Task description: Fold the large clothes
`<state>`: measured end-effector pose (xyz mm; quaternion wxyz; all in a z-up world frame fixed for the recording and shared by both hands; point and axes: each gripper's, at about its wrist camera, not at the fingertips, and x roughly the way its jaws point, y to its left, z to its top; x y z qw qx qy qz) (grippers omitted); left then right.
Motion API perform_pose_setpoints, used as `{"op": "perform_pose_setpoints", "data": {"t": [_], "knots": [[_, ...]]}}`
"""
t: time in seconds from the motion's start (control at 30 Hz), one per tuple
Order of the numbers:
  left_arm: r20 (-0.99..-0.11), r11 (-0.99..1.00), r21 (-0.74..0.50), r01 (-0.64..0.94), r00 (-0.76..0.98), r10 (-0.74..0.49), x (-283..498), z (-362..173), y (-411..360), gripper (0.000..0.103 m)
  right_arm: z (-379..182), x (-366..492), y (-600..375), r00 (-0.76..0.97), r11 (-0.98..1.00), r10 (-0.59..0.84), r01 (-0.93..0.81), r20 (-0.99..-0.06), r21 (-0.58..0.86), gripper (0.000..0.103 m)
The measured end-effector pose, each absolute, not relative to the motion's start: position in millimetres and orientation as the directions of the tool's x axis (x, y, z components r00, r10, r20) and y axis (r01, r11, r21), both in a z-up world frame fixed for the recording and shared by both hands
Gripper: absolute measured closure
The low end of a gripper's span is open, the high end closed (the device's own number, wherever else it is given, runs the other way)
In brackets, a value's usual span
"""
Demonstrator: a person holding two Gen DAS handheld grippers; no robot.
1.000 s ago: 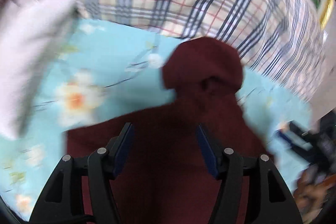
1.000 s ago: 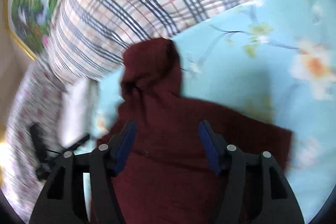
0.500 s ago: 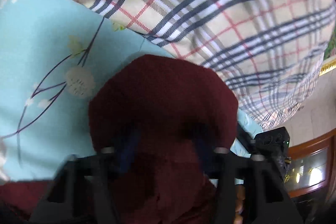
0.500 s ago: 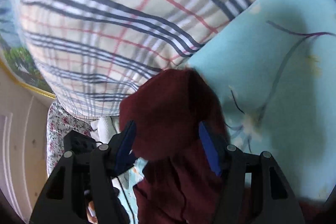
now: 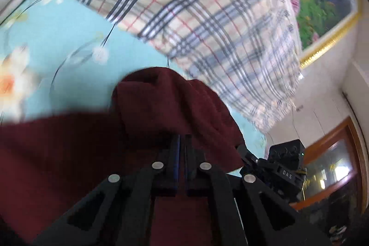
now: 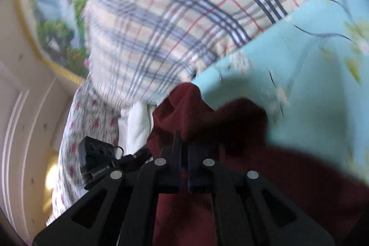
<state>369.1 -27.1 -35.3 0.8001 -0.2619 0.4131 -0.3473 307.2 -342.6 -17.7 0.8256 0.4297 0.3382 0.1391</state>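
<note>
Since a second ago both claws have closed: one maroon garment (image 5: 69,153) on the bed's blue sheet (image 5: 57,38) is pinched by left claw (image 5: 181,142) and right claw (image 6: 182,142). Only the left view shows a cabinet (image 5: 334,165).

left hand-held gripper (image 5: 182,140) clamped, right hand-held gripper (image 6: 182,137) clamped

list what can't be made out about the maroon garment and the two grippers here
- Left wrist view: the maroon garment runs off the left and bottom edges, so its full shape is unknown.
- Left gripper: cloth bunches over its tips, hiding how much is pinched.
- Right wrist view: right gripper tips likewise buried in cloth.
- Plaid bedding: blurred.
</note>
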Motion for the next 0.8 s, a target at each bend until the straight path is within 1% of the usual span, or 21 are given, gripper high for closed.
{"op": "perform_pose_setpoints", "data": {"t": [0.03,0.1,0.17,0.23,0.27,0.3,0.33,0.37,0.4,0.43,0.47,0.53,0.57,0.6,0.63,0.67,0.77,0.8], "knots": [[-0.475,0.617,-0.709,0.342,0.415,-0.776,354,-41,-24,0.103,-17,287,-337,0.728,0.601,0.522,0.057,-0.445,0.797,0.099],[-0.5,0.631,-0.705,0.322,0.405,-0.765,325,-57,-16,0.103,-23,253,-330,0.721,0.598,0.522,0.072,-0.456,0.798,0.099],[-0.512,0.627,-0.716,0.307,0.38,-0.77,302,-77,-5,0.103,-38,221,-323,0.703,0.605,0.515,0.107,-0.49,0.789,0.099],[-0.546,0.646,-0.712,0.276,0.361,-0.756,288,-95,3,0.103,-58,196,-314,0.684,0.608,0.502,0.156,-0.529,0.778,0.099],[-0.545,0.642,-0.718,0.269,0.355,-0.759,283,-99,7,0.103,-68,186,-313,0.68,0.593,0.501,0.181,-0.535,0.785,0.099],[-0.542,0.64,-0.721,0.267,0.358,-0.76,278,-100,16,0.102,-77,178,-310,0.678,0.579,0.499,0.203,-0.54,0.79,0.099],[-0.546,0.649,-0.714,0.263,0.37,-0.751,275,-99,19,0.099,-86,172,-307,0.675,0.574,0.491,0.225,-0.551,0.787,0.099],[-0.551,0.656,-0.707,0.262,0.377,-0.744,274,-98,21,0.085,-92,167,-306,0.673,0.569,0.486,0.241,-0.557,0.786,0.099],[-0.56,0.669,-0.696,0.26,0.386,-0.733,276,-97,22,0.065,-95,163,-305,0.674,0.564,0.486,0.244,-0.556,0.789,0.099],[-0.572,0.682,-0.685,0.257,0.391,-0.722,279,-96,22,0.056,-98,160,-304,0.676,0.565,0.481,0.248,-0.559,0.787,0.098],[-0.587,0.699,-0.67,0.251,0.399,-0.705,283,-96,20,0.048,-97,160,-303,0.675,0.571,0.476,0.251,-0.564,0.781,0.096],[-0.609,0.723,-0.647,0.243,0.406,-0.682,291,-99,19,0.048,-92,158,-302,0.668,0.596,0.456,0.261,-0.588,0.759,0.094],[-0.61,0.722,-0.65,0.238,0.404,-0.682,296,-99,19,0.048,-89,157,-302,0.665,0.606,0.449,0.264,-0.597,0.75,0.081],[-0.605,0.715,-0.66,0.231,0.401,-0.688,300,-101,21,0.048,-85,157,-303,0.664,0.612,0.445,0.264,-0.601,0.746,0.07],[-0.596,0.705,-0.67,0.232,0.399,-0.697,304,-101,21,0.048,-80,155,-304,0.672,0.619,0.436,0.26,-0.599,0.741,0.047],[-0.585,0.693,-0.681,0.236,0.394,-0.709,309,-101,19,0.047,-74,153,-307,0.69,0.627,0.418,0.252,-0.591,0.738,0.032],[-0.578,0.68,-0.683,0.265,0.373,-0.726,319,-103,8,0.047,-66,152,-315,0.729,0.63,0.397,0.225,-0.558,0.743,0.031],[-0.585,0.684,-0.678,0.271,0.364,-0.725,322,-104,3,0.049,-67,156,-318,0.73,0.62,0.403,0.226,-0.552,0.751,0.031]]}}
